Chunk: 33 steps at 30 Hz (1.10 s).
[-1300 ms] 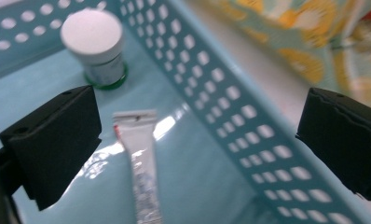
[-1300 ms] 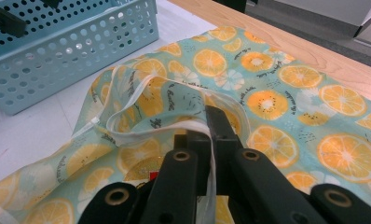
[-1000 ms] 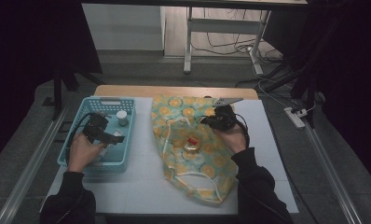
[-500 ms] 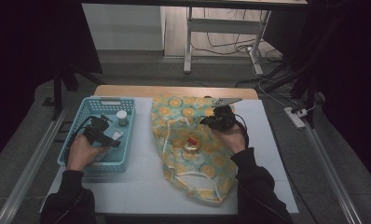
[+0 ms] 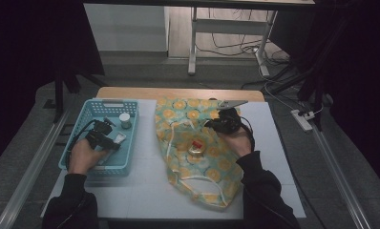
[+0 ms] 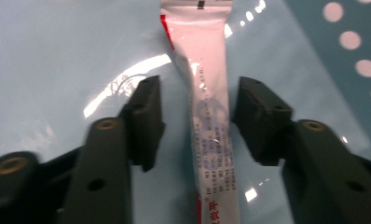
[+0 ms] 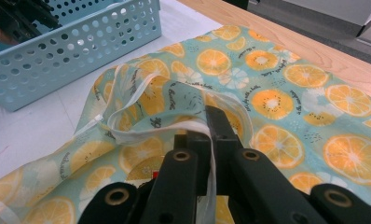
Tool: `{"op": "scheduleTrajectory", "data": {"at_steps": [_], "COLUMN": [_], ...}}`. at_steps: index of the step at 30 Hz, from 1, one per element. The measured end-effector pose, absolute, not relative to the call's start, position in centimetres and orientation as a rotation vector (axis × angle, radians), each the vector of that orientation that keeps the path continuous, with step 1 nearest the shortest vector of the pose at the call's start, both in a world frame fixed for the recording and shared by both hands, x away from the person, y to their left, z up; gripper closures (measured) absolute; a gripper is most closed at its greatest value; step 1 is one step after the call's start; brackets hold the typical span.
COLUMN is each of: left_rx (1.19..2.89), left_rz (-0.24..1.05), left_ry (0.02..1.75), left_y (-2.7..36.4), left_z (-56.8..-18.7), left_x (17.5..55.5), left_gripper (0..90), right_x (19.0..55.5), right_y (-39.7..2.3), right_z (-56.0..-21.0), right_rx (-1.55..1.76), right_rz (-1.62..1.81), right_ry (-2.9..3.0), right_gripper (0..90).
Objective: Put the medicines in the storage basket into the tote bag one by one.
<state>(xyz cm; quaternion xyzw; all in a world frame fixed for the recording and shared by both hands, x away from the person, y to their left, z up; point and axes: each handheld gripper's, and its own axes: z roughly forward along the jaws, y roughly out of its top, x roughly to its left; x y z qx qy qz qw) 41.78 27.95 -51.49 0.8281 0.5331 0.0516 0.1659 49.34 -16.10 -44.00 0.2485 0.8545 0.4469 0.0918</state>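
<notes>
— Left of centre in the high view, what sits on the counter (image 5: 145, 191)?

— One pale blue basket (image 5: 110, 107) with perforated walls. It holds one small jar (image 5: 125, 120) with a light lid, near its upper right corner, and one white sachet (image 6: 209, 116) with red trim and small print, lying flat on the basket floor.

— And the left hand-held gripper (image 5: 103, 135)?

— It is down inside the basket, the person's left hand (image 5: 83, 155) behind it, forearm coming up from the bottom edge. In the left gripper view its jaws stand apart, one on each side of the sachet, with a gap between each pad and the packet. So it is released, straddling the sachet without gripping it.

— What lies at the middle of the frame?

— One cloth bag (image 5: 197, 152), teal with orange slices printed on it, spread across the counter, with a white drawstring (image 5: 205, 180) looping near its lower end. One small jar with a red top (image 5: 196, 147) shows at the bag's middle; I cannot tell whether it rests on the cloth or in the opening.

— The right hand-held gripper (image 5: 216, 123)?

— It is at the bag's upper right part, the right hand (image 5: 238, 140) behind it. In the right gripper view its jaws are clenched on the bag's white-edged hem (image 7: 174, 128), lifting that edge into a raised fold. The basket shows at that view's upper left.
</notes>
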Motion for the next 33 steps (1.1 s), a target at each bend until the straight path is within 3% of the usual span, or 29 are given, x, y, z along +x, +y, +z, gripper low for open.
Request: {"op": "scheduleTrajectory", "data": {"at_steps": [6, 18, 33], "left_rx": [2.36, 2.334, 2.247], "left_rz": [0.14, 0.198, 0.286], "left_ry": [1.505, 1.557, 1.427], "left_y": [27.9, 28.0, 28.3], "left_z": [-51.5, -51.1, -49.3], "left_x": [41.7, 41.7, 41.4], "left_gripper": [72.9, 74.8, 74.8], "right_x": [49.3, 49.3, 49.4], "right_y": [-16.1, -16.1, -16.1], "right_z": [-44.0, -44.1, -44.1], "right_rx": [0.737, 0.739, 0.738], "right_rz": [1.326, 1.327, 1.329], "right_ry": [2.539, 2.538, 2.537], "right_gripper": [89.5, 89.5, 89.5]}}
